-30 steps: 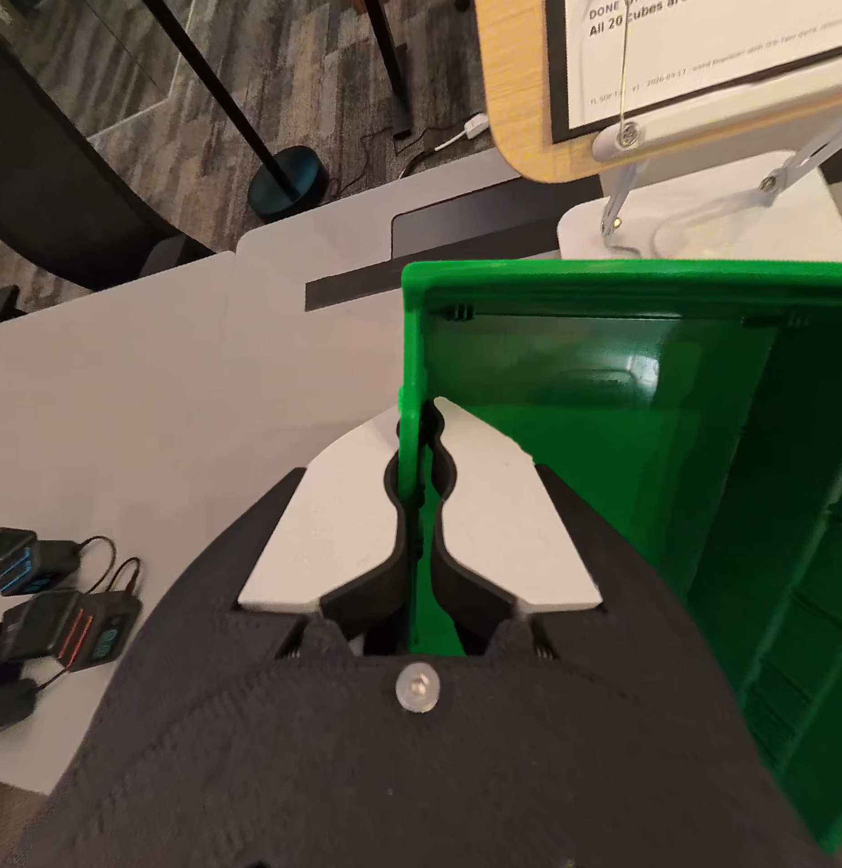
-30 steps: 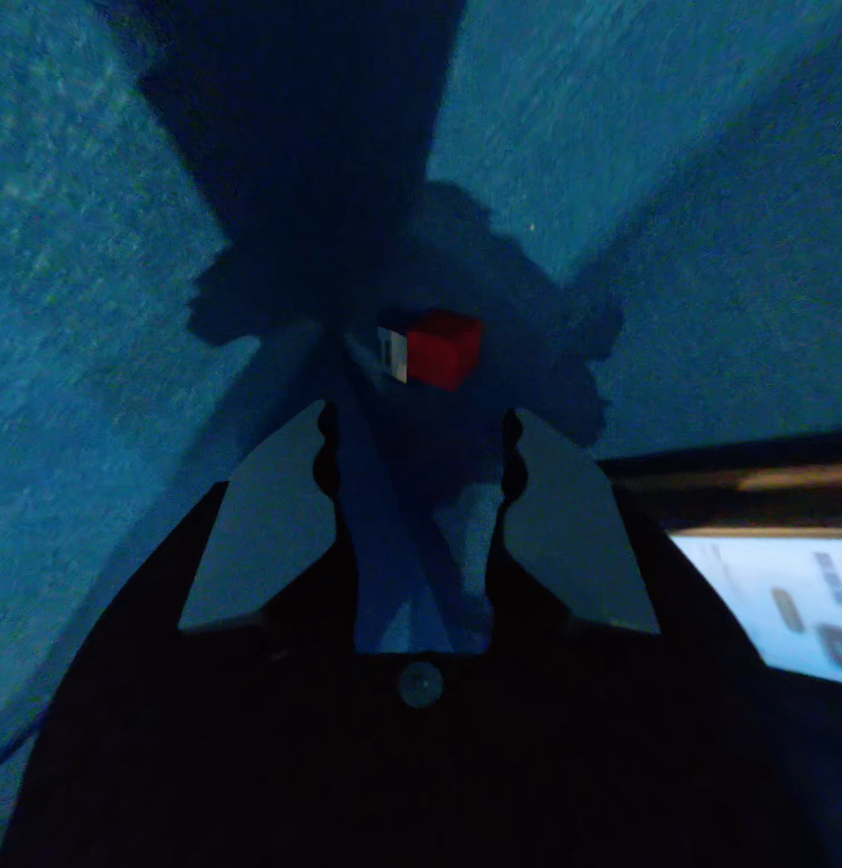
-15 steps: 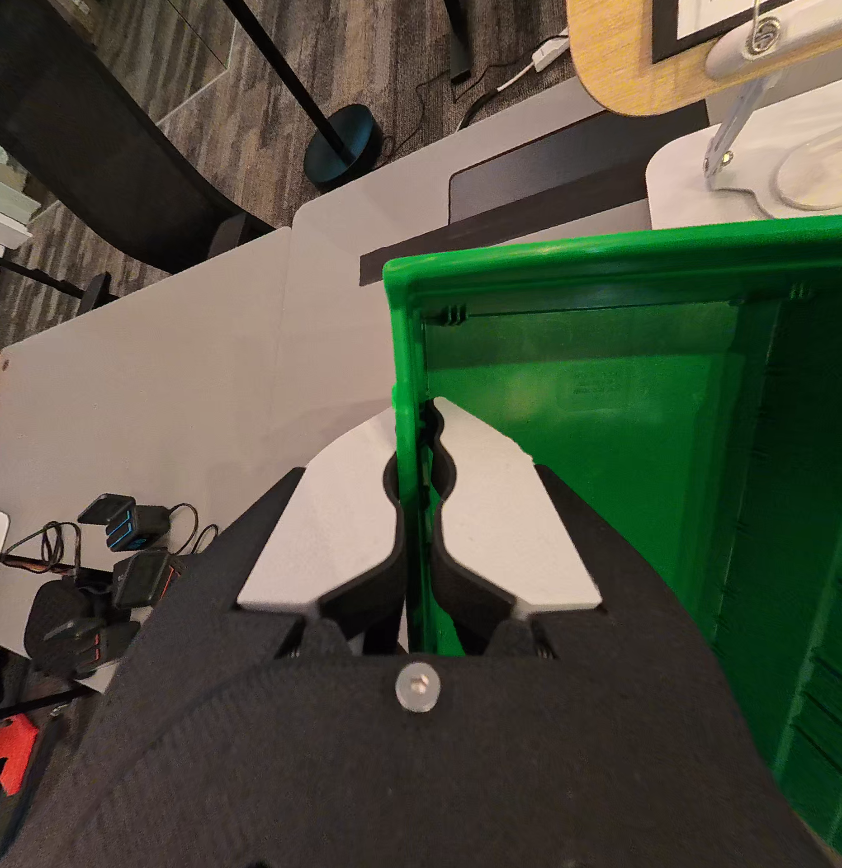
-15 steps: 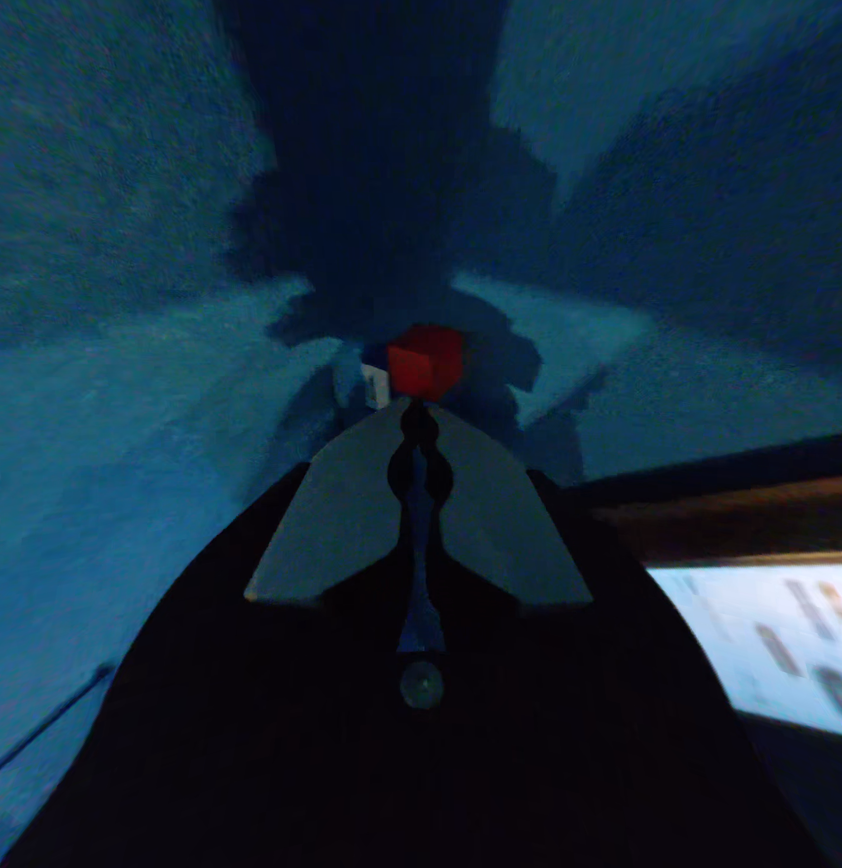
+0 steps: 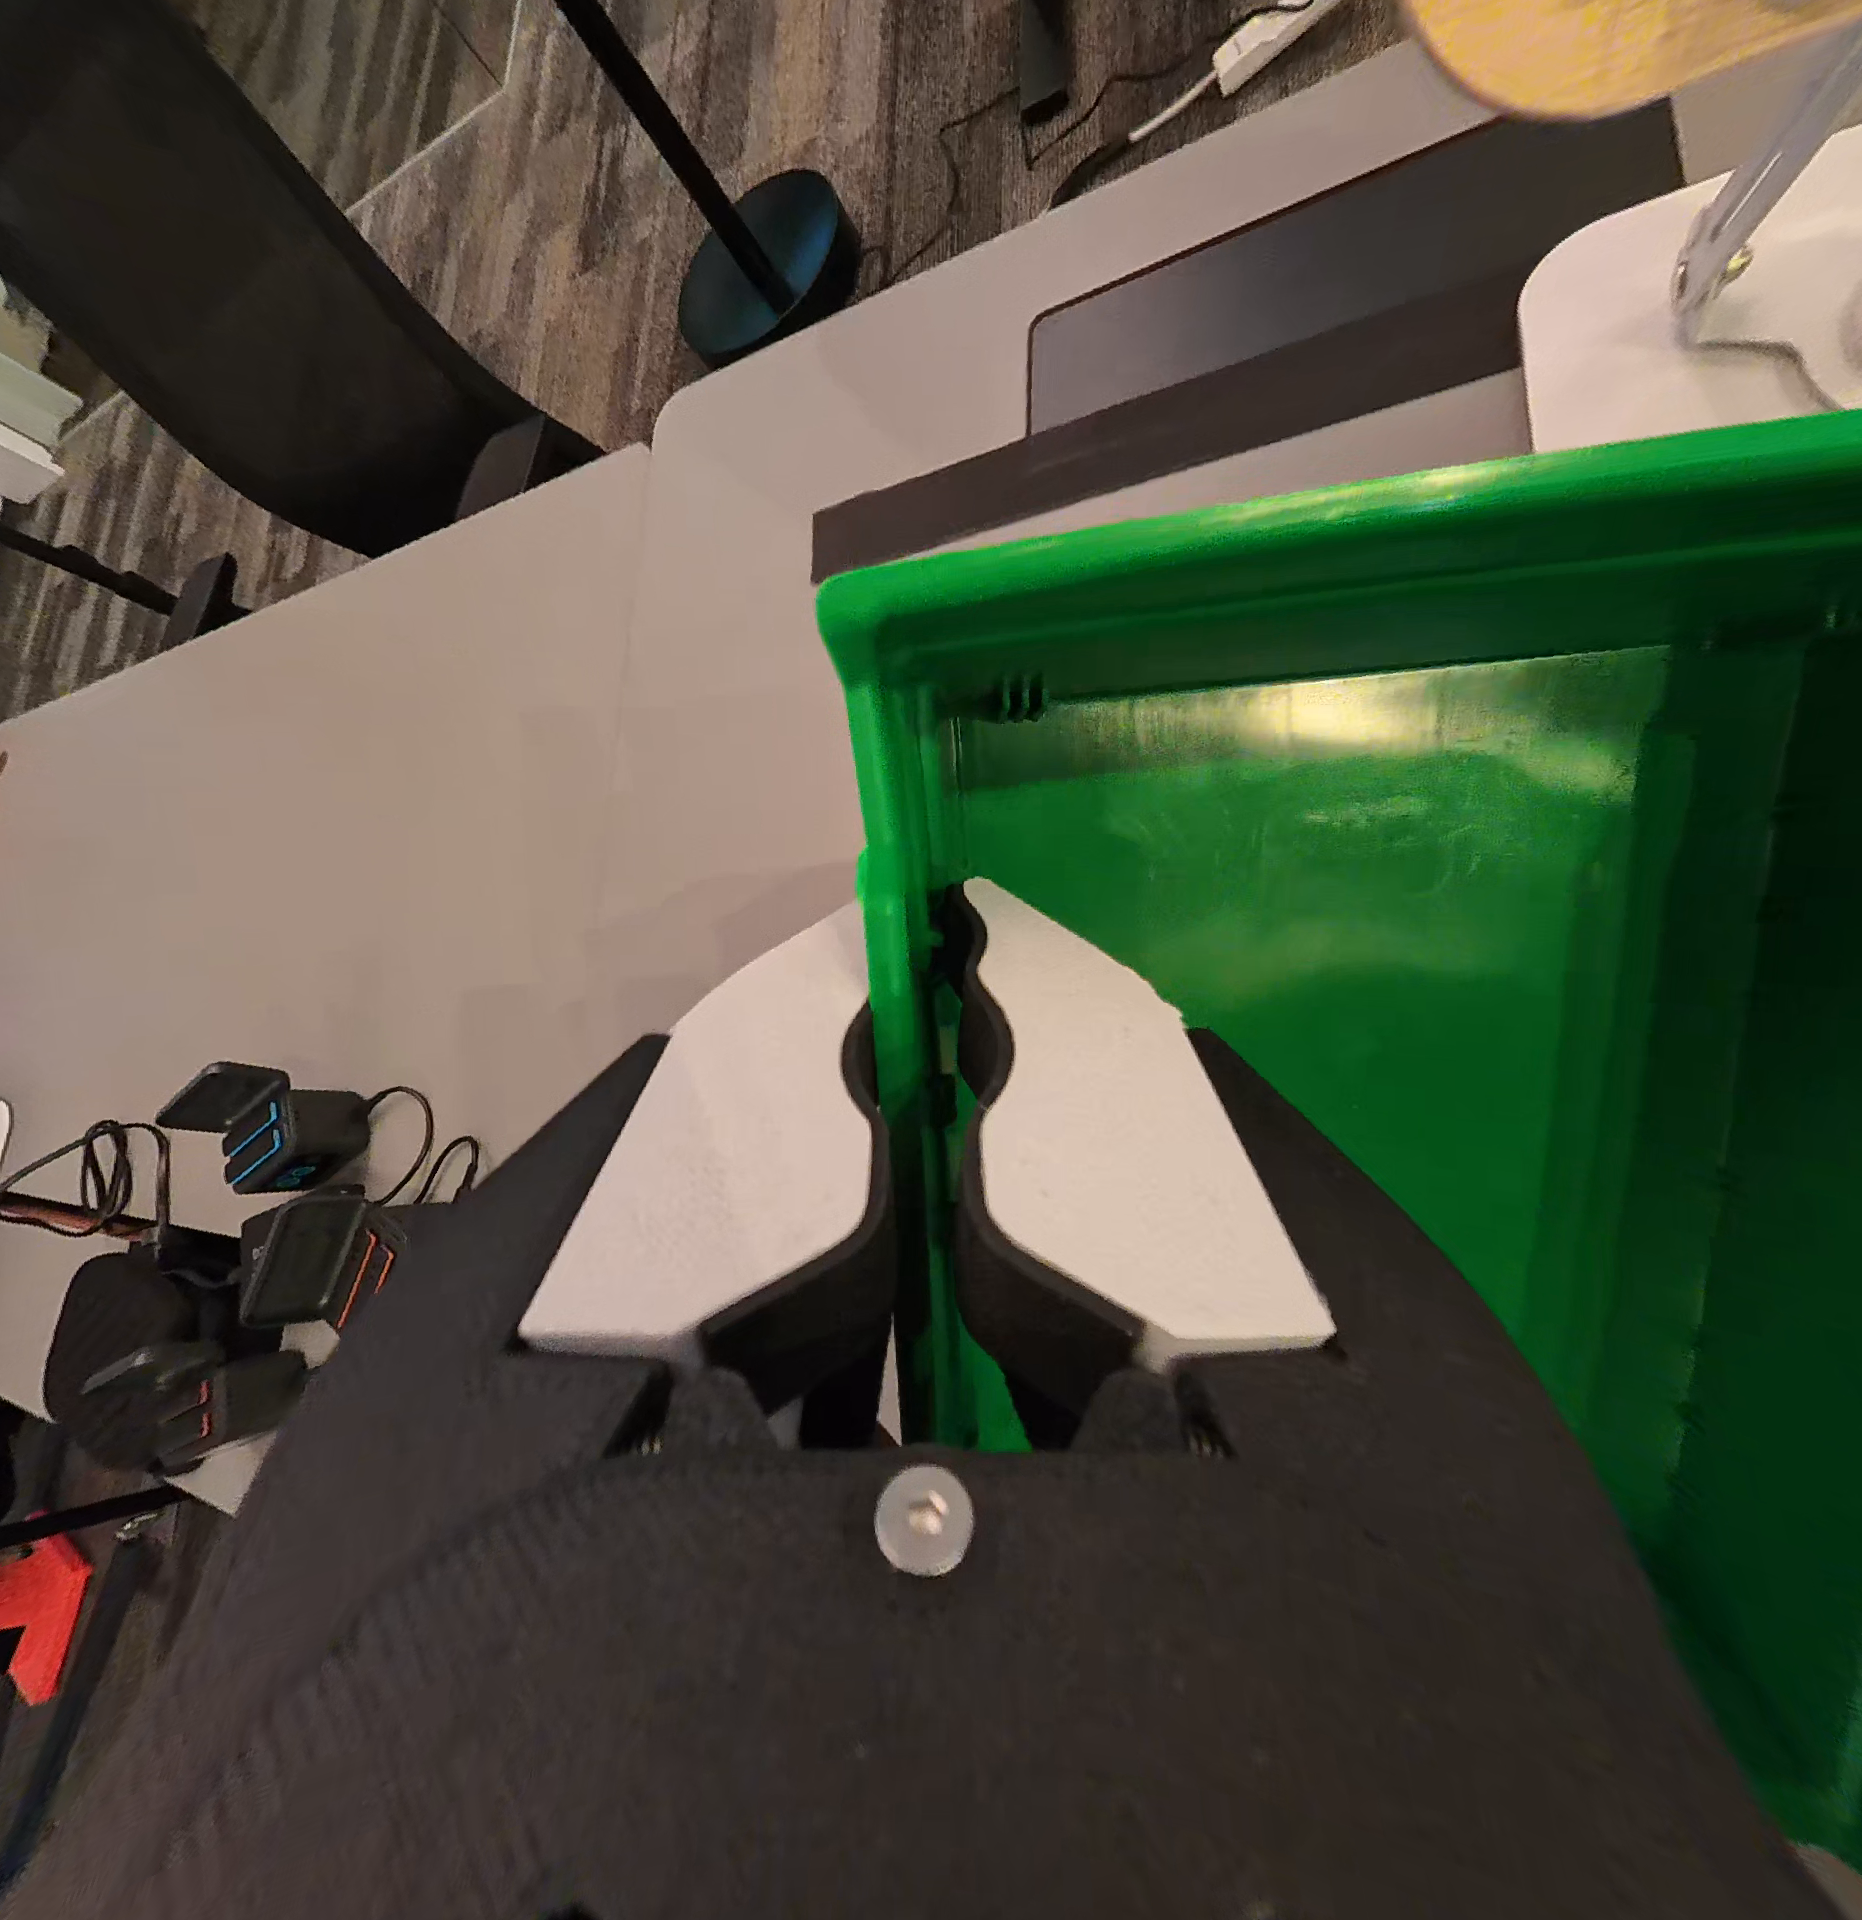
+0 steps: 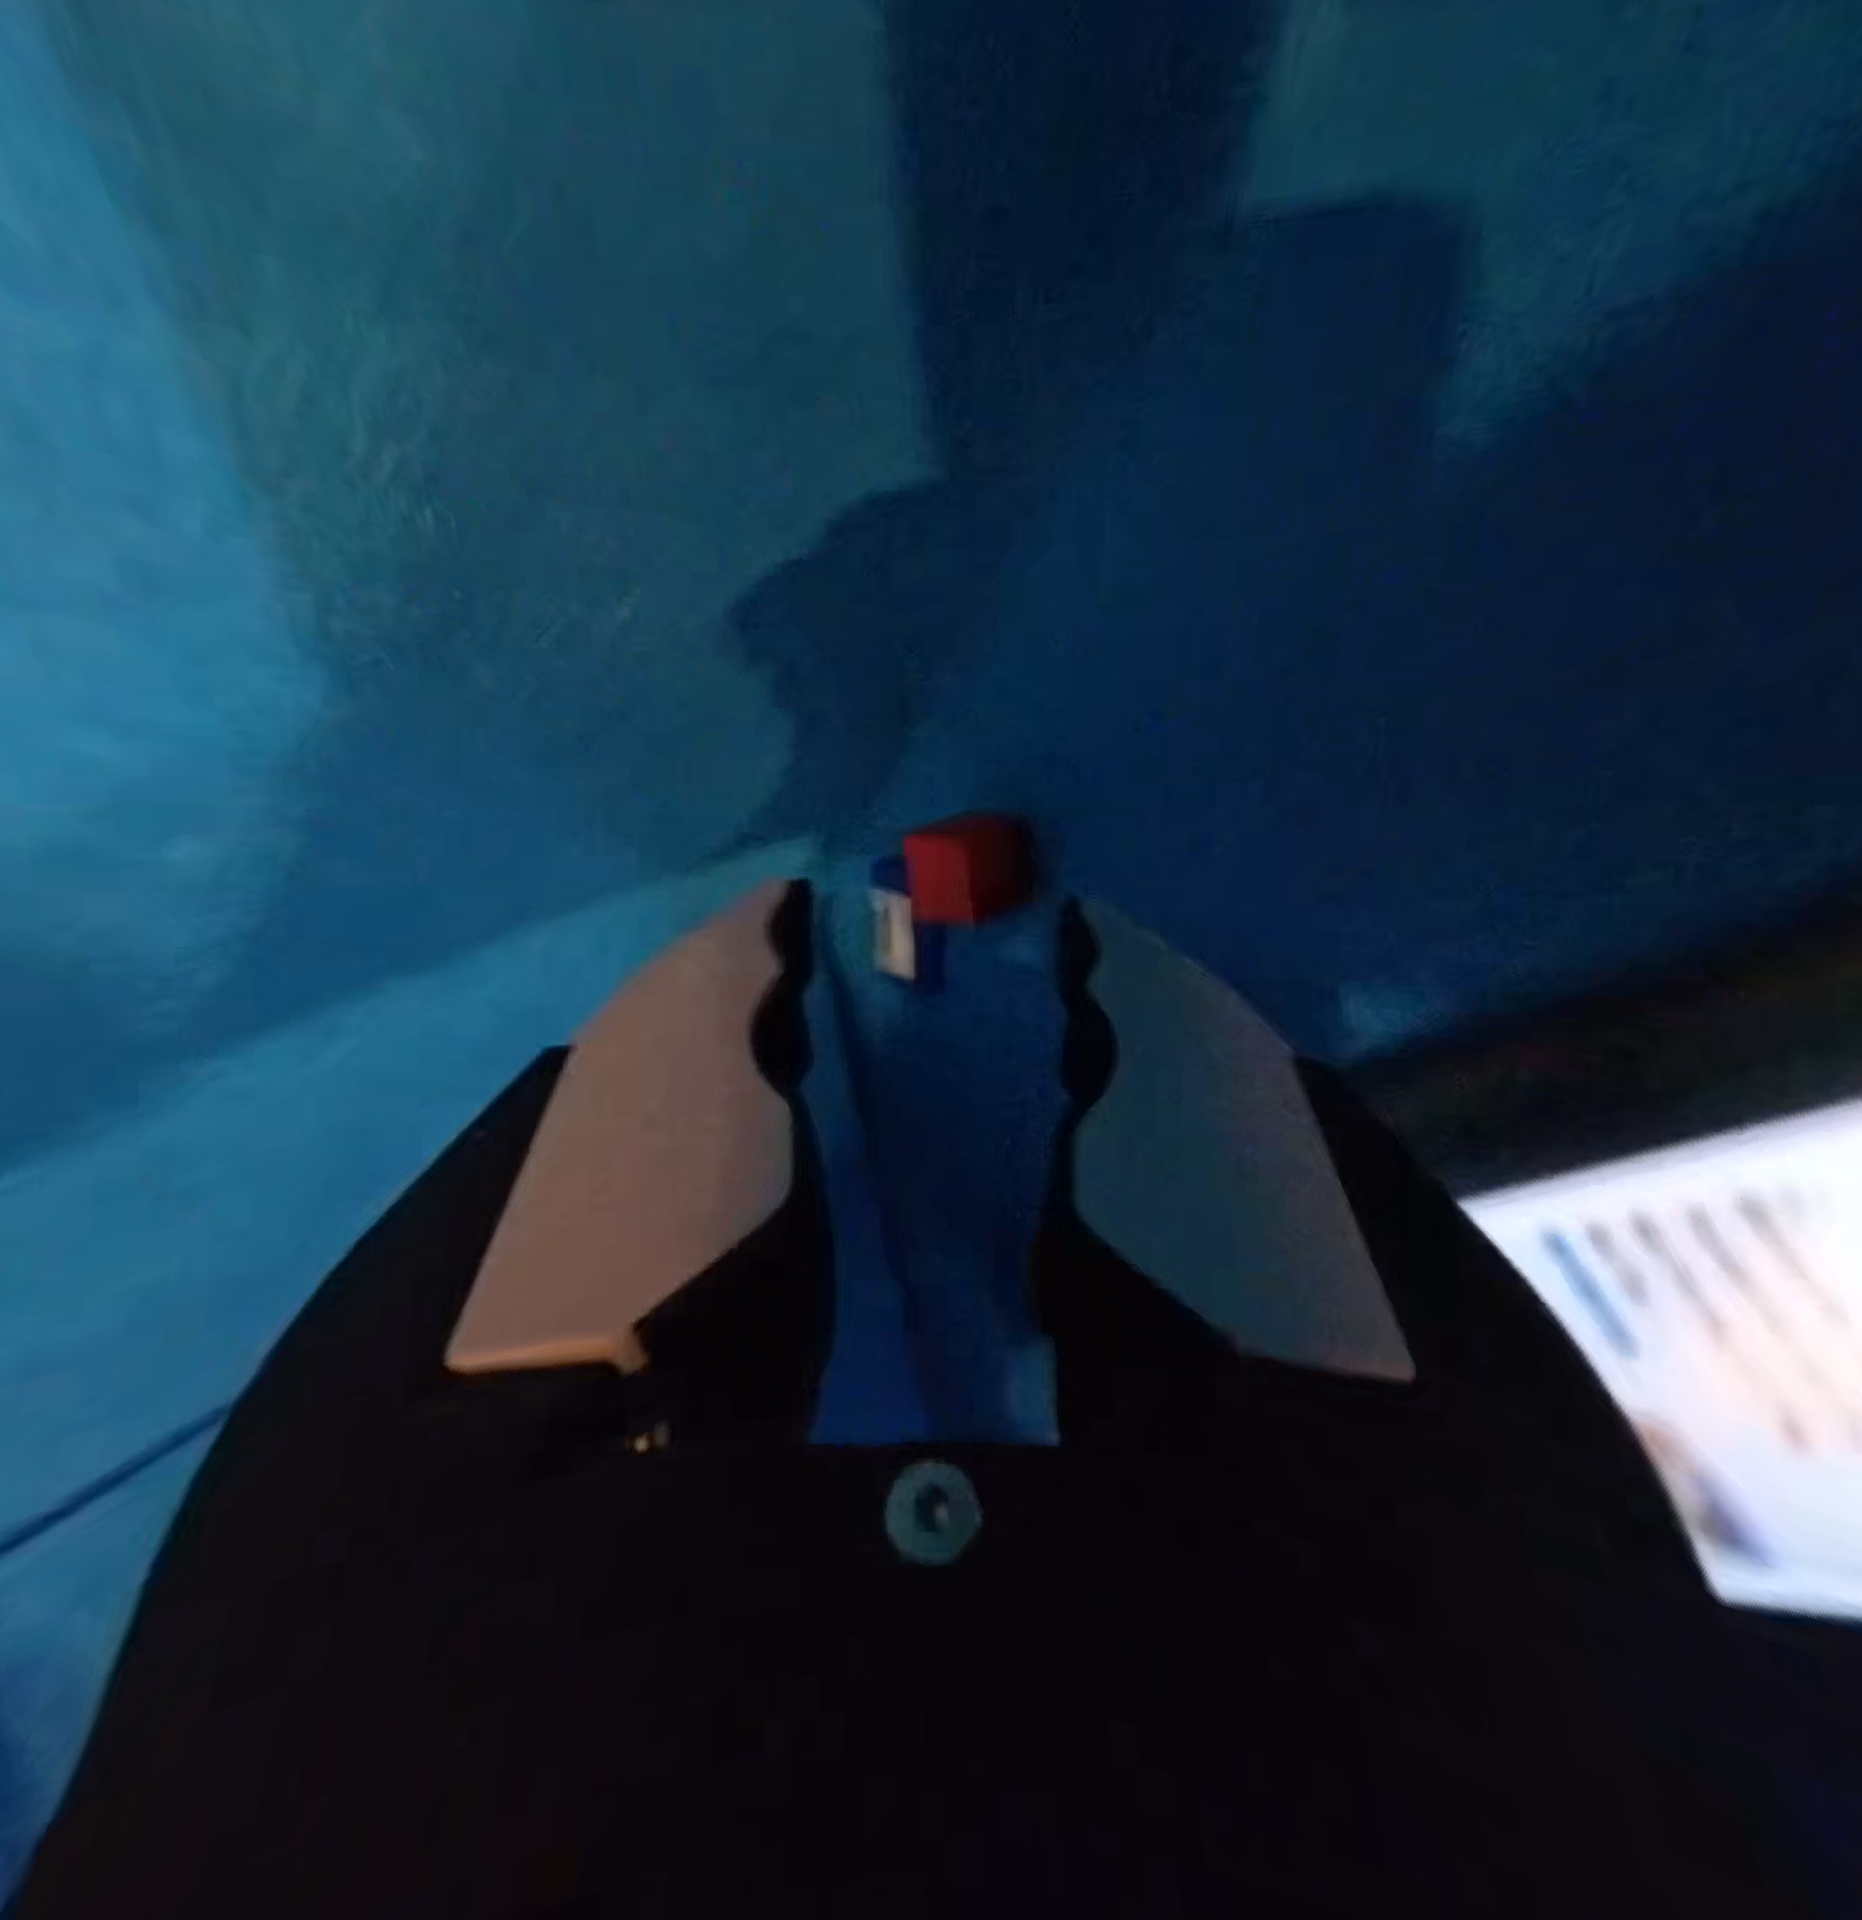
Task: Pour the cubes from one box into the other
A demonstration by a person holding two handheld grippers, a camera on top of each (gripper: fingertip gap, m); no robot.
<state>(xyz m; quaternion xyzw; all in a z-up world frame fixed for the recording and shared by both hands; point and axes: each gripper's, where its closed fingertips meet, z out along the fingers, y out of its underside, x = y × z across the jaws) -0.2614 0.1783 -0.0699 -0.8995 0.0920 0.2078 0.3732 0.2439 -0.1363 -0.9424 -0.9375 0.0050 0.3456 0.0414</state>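
In the left wrist view the left gripper (image 5: 922, 935) is clamped on the side wall of the green box (image 5: 1374, 935), one of its white fingers (image 5: 740, 1132) outside the wall and the other inside; no cubes show in the part of the box's glossy interior that is visible. Left of the gripper, near the table (image 5: 335, 862) edge, lie a few small black devices with cables (image 5: 283, 1174). Beyond the box a dark strip crosses the table top, a white stand base (image 5: 1654, 343) sits at the far right, and past the table edge a black pole with a round base (image 5: 766, 265) stands on the patterned floor. In the right wrist view the right gripper (image 6: 932, 904) is inside the blue box (image 6: 387, 520), its fingers (image 6: 657, 1132) spread apart and holding nothing. A red cube (image 6: 958, 868) lies just beyond the fingertips, touching a white and blue cube (image 6: 896, 930) on its left, both on the box's blue surface. The picture is dim and blurred. A bright white sheet (image 6: 1737, 1351) shows at the lower right.
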